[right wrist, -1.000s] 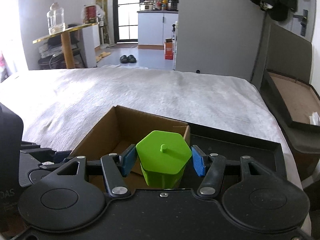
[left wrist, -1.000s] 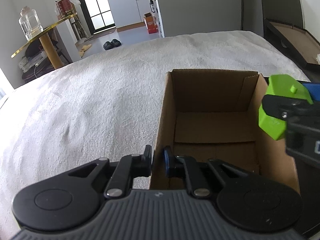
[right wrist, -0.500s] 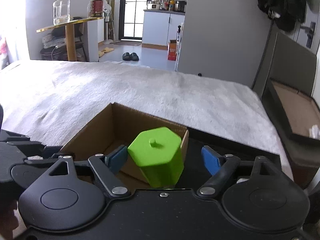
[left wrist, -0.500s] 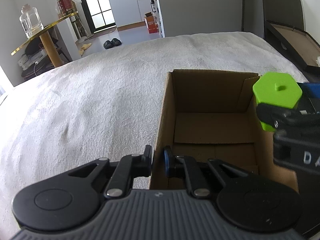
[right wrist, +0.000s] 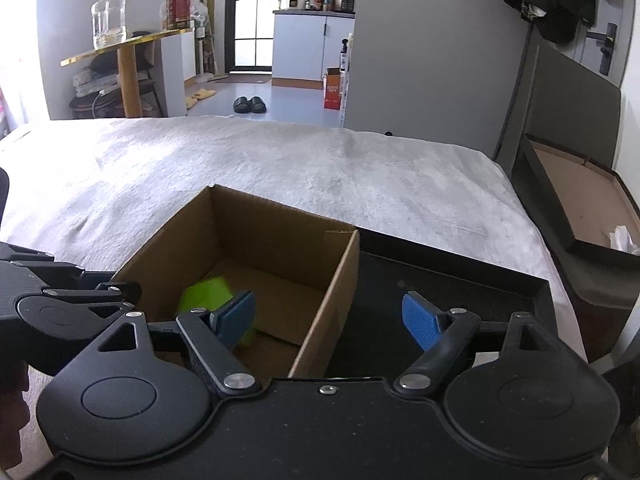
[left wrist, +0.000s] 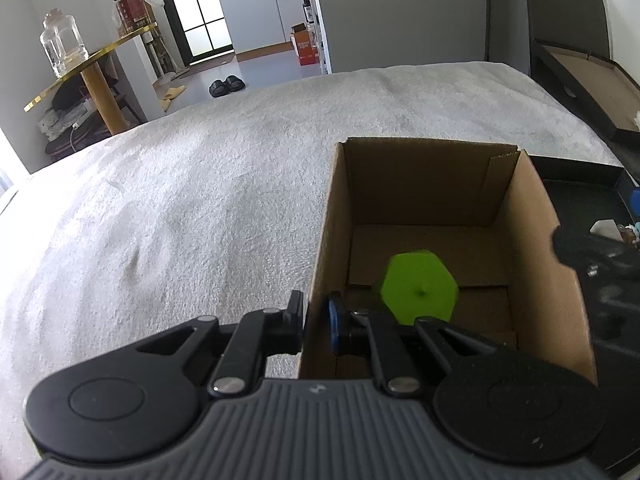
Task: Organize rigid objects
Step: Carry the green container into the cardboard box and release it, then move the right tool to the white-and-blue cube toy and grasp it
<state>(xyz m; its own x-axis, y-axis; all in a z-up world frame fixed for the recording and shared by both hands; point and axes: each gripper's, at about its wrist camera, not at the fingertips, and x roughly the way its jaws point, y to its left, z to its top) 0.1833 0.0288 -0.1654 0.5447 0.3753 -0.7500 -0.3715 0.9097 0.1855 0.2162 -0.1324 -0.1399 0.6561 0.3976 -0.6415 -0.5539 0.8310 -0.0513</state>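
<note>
Right wrist view: my right tool stands spread wide with nothing between the blue pads; its jaws have just been opening. Green hexagonal block now lies on the floor of the cardboard box, at about 10 o'clock from the tool, partly hidden behind the near pad.

Left wrist view: left tool is pinched together on the box's near wall, one finger outside, one inside, steadying it. Block shows at 1 o'clock from that tool, near the middle of the box floor, clear of the walls as far as I can tell.

Step in hand, as I judge it: release is made, so lift the right tool straight away from the rim without clipping the right wall. Keep the left pinch firm; the box is light and would skate on cloth. Next piece likely comes from the black tray touching the box at 3 o'clock; small items sit there but are too blurred to name.

Surface: a bed under a pale textured blanket, soft, so set things down gently. Room: gold-edged side table with a clear jug at 11 o'clock, slippers on the floor at 12, kitchen cabinets beyond.
</note>
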